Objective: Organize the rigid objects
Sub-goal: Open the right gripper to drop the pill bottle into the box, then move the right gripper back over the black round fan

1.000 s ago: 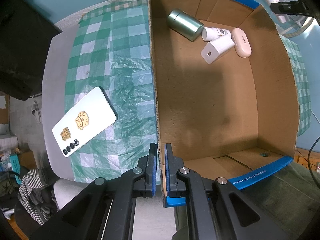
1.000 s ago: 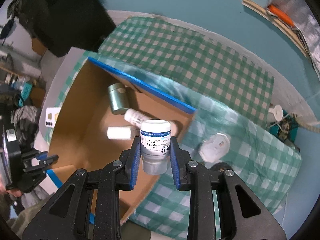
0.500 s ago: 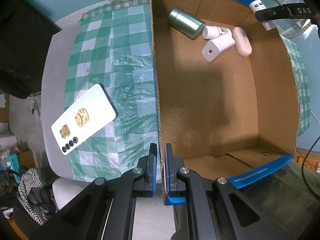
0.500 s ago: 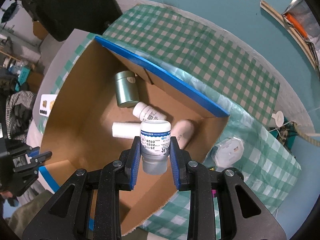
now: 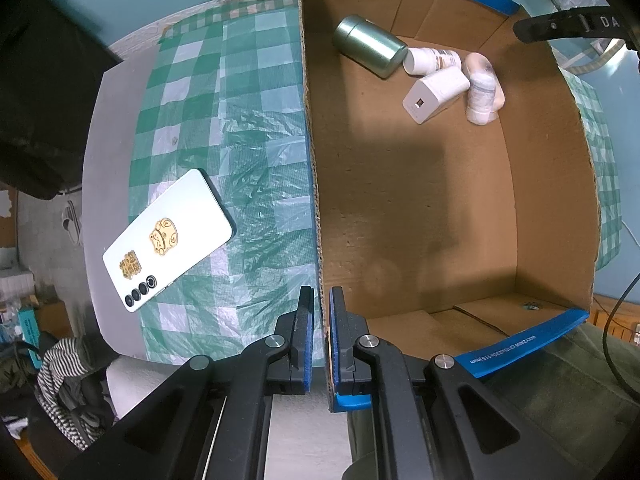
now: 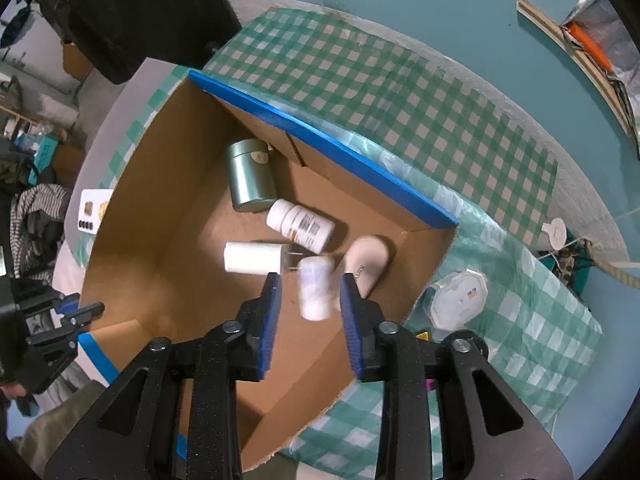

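My right gripper (image 6: pixel 310 294) is open above the cardboard box (image 6: pixel 160 208). A white pill bottle (image 6: pixel 316 288), blurred, lies in the box below the jaws, beside a pink case (image 6: pixel 368 260); it also shows in the left wrist view (image 5: pixel 482 94). The box also holds a green tin (image 6: pixel 250 180), a labelled white bottle (image 6: pixel 300 226) and a white charger (image 6: pixel 254 258). My left gripper (image 5: pixel 319 330) is shut on the box's near-left wall (image 5: pixel 316 200). A white phone (image 5: pixel 168 240) lies on the checked cloth left of the box.
A white octagonal lid (image 6: pixel 460 300) and a small white round cap (image 6: pixel 554 232) lie on the green checked cloth (image 6: pixel 400 92) right of the box. A black object (image 5: pixel 44 92) stands at the far left. Striped clothing (image 5: pixel 68 380) hangs below the table edge.
My right gripper has opened and let go of the white pill bottle, which has dropped into the box beside the pink case. My left gripper has kept its hold on the box wall.
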A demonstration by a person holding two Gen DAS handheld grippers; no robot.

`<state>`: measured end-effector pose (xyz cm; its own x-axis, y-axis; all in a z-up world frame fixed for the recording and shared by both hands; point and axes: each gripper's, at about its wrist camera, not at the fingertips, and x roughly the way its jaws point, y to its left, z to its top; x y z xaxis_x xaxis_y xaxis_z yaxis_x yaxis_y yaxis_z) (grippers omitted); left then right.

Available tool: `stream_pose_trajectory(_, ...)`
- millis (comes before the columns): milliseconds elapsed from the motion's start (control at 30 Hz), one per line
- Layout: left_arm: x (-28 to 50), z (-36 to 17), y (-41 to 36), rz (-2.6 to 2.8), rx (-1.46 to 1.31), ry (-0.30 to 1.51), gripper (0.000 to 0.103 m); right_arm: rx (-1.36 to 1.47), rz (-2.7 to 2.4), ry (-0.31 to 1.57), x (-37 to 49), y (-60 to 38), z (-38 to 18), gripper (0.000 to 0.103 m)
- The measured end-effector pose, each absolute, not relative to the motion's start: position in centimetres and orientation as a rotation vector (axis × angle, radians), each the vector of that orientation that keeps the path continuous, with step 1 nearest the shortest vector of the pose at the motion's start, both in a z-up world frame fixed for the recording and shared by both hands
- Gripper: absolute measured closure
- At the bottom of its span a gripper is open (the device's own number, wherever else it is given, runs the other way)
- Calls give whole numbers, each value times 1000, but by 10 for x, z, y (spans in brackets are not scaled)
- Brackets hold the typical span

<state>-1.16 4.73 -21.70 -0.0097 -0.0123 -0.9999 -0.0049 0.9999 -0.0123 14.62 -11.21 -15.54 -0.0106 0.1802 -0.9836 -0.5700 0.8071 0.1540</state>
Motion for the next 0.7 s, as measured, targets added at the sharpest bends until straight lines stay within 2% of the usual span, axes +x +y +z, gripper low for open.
stream_pose_trajectory(167, -11, -217, 47, -6, -14, 1580, 96, -326, 602, 1458, 149, -117, -149, 67)
stream_pose_trajectory(267, -11, -217, 47, -7, -15, 1579, 96, -325, 600, 1453, 149, -120, -146, 62)
stream_pose_trajectory(700, -9, -217, 49, -10, -10, 1580, 96, -299, 581, 1435, 144, -137, -133, 61)
